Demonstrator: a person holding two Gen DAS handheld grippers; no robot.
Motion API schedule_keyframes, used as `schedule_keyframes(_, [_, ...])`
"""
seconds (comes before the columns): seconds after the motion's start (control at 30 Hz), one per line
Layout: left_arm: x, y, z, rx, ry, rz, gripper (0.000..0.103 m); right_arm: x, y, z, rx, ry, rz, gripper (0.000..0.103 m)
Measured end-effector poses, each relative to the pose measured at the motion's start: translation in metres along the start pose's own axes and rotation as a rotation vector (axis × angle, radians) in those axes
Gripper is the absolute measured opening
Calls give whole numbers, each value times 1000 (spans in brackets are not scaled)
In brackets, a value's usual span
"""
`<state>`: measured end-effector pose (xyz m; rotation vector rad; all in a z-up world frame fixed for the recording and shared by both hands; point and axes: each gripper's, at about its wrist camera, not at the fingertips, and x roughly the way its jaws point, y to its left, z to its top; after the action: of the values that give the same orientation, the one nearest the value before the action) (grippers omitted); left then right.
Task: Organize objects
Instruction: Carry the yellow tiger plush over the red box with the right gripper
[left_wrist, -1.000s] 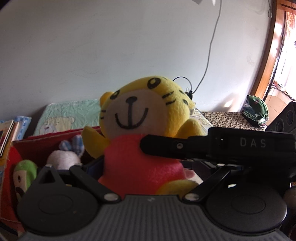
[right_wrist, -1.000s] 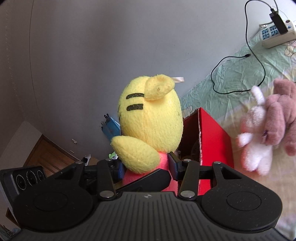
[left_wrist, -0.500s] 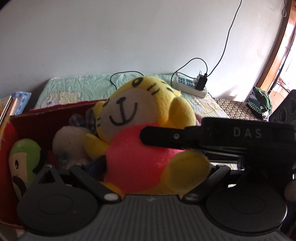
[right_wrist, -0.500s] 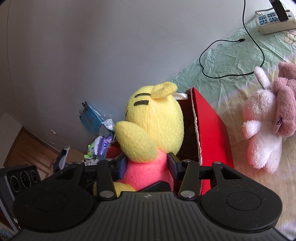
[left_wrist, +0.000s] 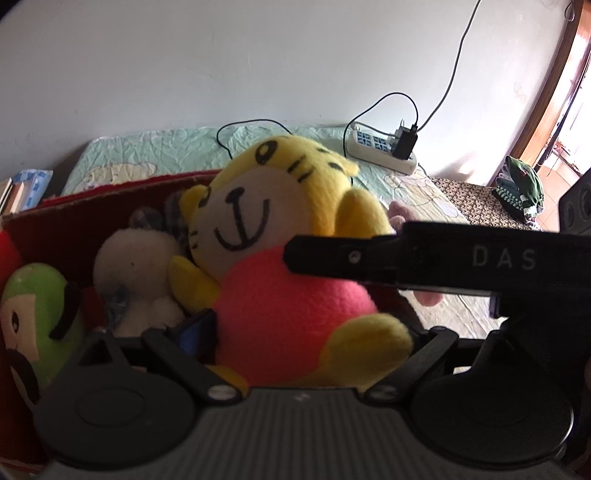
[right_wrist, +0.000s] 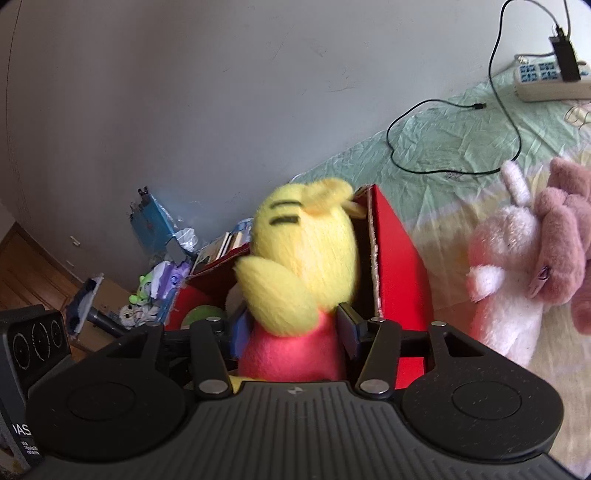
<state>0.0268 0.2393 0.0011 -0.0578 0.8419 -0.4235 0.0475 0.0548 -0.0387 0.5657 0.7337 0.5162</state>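
I am holding a yellow tiger toy (right_wrist: 306, 266) over the open red box (right_wrist: 399, 266) on the bed, both sets of tongs clenched on its pink belly: the right tongs (right_wrist: 293, 332) from behind, the left tongs (left_wrist: 295, 332) from the front. It is looking light, soft and squashy, so I am judging the plump middle the surest hold.

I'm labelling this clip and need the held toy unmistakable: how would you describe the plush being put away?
Find the red cardboard box on the bed with the green sheet. Over its open top, both hand-held grippers, the left and the right, clamp a plush tiger. Unlike the green toy and white toy in the box, it is yellow with a pink-red shirt and a stitched smile.
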Motion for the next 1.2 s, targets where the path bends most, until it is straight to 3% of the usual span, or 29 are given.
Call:
schedule_keyframes(0.27, [11, -3, -8, 3, 38, -7, 95, -12, -5, 3, 23, -69, -13, 55])
schedule_keyframes(0.67, [15, 2, -7, -49, 54, -8, 99, -12, -1, -3, -3, -71, 34, 54])
schedule_keyframes(0.93, [-13, 7, -3, -61, -43, 7, 99, -16, -1, -2, 16, -85, 88, 54])
schedule_keyframes(1.2, [-26, 20, -13, -91, -49, 23, 98, -21, 5, -2, 9, -112, 131, 54])
